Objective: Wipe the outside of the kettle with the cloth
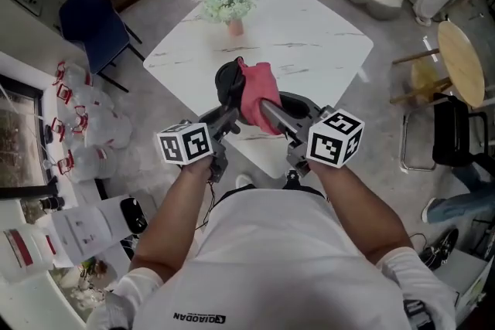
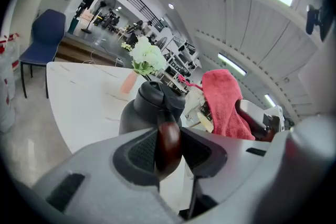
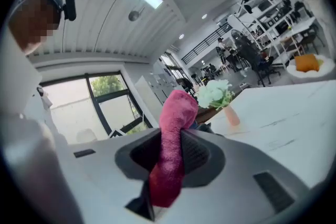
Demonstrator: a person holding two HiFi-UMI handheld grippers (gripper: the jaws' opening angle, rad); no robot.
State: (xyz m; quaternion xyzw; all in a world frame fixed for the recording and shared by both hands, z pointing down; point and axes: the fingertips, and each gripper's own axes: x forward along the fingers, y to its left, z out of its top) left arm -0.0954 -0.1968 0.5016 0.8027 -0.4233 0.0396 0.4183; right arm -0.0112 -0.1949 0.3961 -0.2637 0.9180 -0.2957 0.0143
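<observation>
In the head view a black kettle (image 1: 228,83) is held up over the near edge of the white marble table (image 1: 309,35). My left gripper (image 1: 227,122) is shut on its dark brown handle (image 2: 168,145), which stands upright between the pads in the left gripper view (image 2: 168,150). The kettle's body and lid (image 2: 147,107) rise just beyond the jaws. A red cloth (image 1: 258,93) lies against the kettle's right side. My right gripper (image 1: 267,109) is shut on it, and in the right gripper view the cloth (image 3: 171,139) stands pinched between the jaws (image 3: 170,153).
A pink vase of white flowers (image 1: 229,8) stands at the table's far side. A dark round base (image 1: 302,106) sits by the near table edge. A blue chair (image 1: 91,25) is at the left, a round wooden table (image 1: 462,62) and a black chair (image 1: 456,131) at the right.
</observation>
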